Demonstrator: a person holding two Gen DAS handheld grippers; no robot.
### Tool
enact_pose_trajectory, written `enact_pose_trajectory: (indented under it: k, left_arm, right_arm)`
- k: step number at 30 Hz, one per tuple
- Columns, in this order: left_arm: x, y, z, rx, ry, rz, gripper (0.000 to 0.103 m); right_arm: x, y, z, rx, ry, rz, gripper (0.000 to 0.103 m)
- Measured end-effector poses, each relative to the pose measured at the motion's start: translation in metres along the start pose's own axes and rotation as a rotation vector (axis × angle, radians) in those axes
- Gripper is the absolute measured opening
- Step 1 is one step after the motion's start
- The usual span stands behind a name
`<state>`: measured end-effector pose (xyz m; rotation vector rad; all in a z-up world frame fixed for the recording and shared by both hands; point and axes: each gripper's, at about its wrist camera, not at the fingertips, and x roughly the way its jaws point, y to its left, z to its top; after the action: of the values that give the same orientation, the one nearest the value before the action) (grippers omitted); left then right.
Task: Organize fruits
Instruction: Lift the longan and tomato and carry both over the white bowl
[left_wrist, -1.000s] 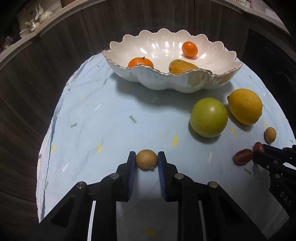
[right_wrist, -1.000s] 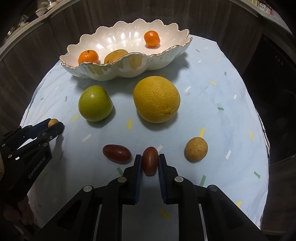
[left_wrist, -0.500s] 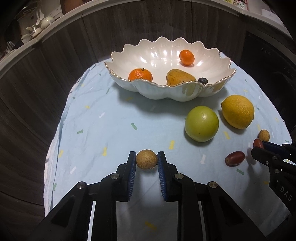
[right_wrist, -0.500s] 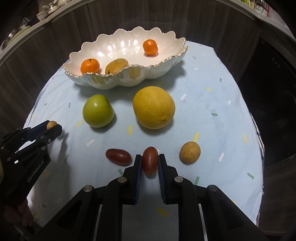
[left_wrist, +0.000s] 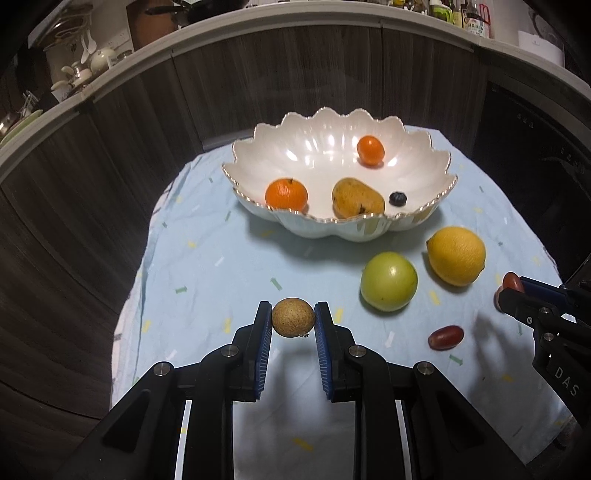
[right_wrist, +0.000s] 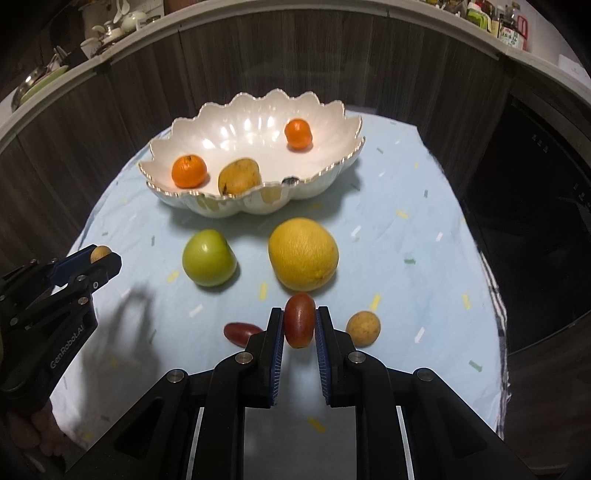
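Observation:
My left gripper (left_wrist: 293, 318) is shut on a small round brown fruit (left_wrist: 293, 316), lifted off the pale blue cloth. My right gripper (right_wrist: 299, 321) is shut on a dark red oval fruit (right_wrist: 299, 319), also held above the cloth. Each gripper appears in the other's view: the left gripper (right_wrist: 99, 257) at the left edge, the right gripper (left_wrist: 511, 288) at the right edge. A white scalloped bowl (left_wrist: 424, 166) stands at the far side and holds two small oranges (left_wrist: 286, 193), a yellow-brown fruit (left_wrist: 356, 197) and a blueberry (left_wrist: 397, 198).
On the cloth (right_wrist: 406, 229) between me and the bowl lie a green apple (right_wrist: 208, 257), a large yellow citrus (right_wrist: 303, 253), a second red oval fruit (right_wrist: 241, 333) and a small tan fruit (right_wrist: 363, 328). Dark wood cabinets ring the table.
Both grippers have risen with their fruits still held. The bowl and the table now look smaller and further below, and a blueberry inside the bowl has come into sight.

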<state>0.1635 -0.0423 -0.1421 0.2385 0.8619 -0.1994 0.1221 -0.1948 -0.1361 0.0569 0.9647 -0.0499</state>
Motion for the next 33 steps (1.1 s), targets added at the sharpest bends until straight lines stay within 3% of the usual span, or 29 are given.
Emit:
enact_pose_trajectory:
  k: [12, 26, 33]
  left_arm:
    - [-0.018, -0.003, 0.031, 0.010, -0.056, 0.000, 0.024]
    - [-0.023, 0.000, 0.079, 0.000, -0.110, -0.021, 0.024]
    - [-0.016, 0.002, 0.100, -0.009, -0.114, -0.042, 0.024]
  right_arm:
    - [-0.015, -0.009, 0.024, 0.016, -0.070, -0.003, 0.018]
    - [-0.025, -0.020, 0.081, 0.012, -0.187, -0.012, 0.018]
    - [-0.017, -0.025, 0.104, 0.017, -0.200, 0.017, 0.018]
